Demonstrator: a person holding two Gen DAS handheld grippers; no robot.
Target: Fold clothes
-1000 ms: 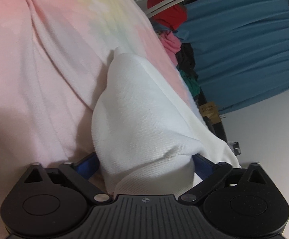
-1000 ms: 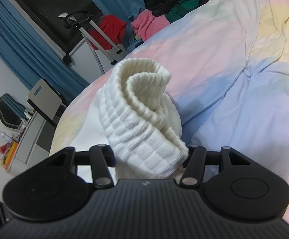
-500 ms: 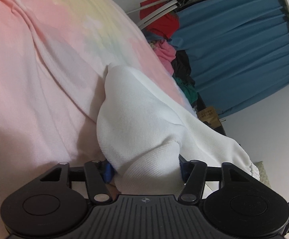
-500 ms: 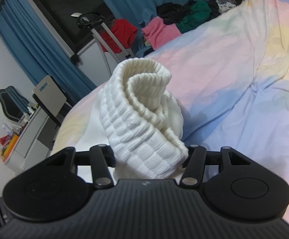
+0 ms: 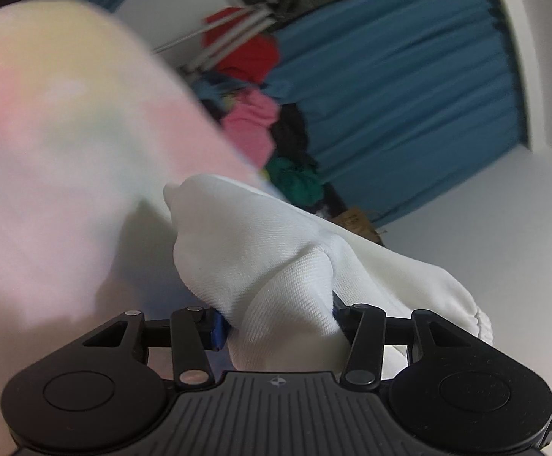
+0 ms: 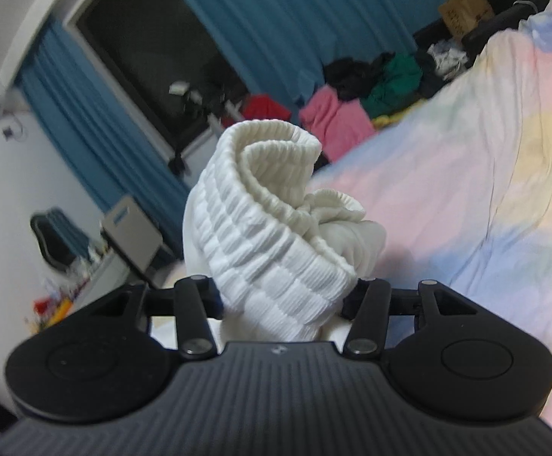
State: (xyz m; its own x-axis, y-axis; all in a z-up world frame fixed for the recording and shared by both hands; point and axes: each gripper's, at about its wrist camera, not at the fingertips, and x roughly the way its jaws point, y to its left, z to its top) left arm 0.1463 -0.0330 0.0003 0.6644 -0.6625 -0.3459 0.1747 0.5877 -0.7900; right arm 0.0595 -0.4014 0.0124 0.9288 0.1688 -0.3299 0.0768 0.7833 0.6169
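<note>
A white knit garment (image 5: 260, 258) is held at both ends above the pastel bed sheet (image 5: 48, 152). My left gripper (image 5: 279, 315) is shut on a smooth bunched part of it; the cloth stretches away to the right toward its ribbed edge (image 5: 481, 319). My right gripper (image 6: 283, 296) is shut on the ribbed hem (image 6: 268, 228), which curls up in a roll in front of the camera. The fingertips of both grippers are hidden by the cloth.
The bed sheet (image 6: 465, 174) fills the right of the right wrist view. A pile of pink, red, green and black clothes (image 6: 355, 91) lies beyond the bed by blue curtains (image 6: 276, 19). A drying rack (image 5: 238, 30), a chair (image 6: 131, 231) and a cardboard box (image 6: 462, 11) stand around.
Both grippers have lifted the white garment up off the bed; the views tilted up toward the curtains. The left gripper closed tighter on the cloth.
</note>
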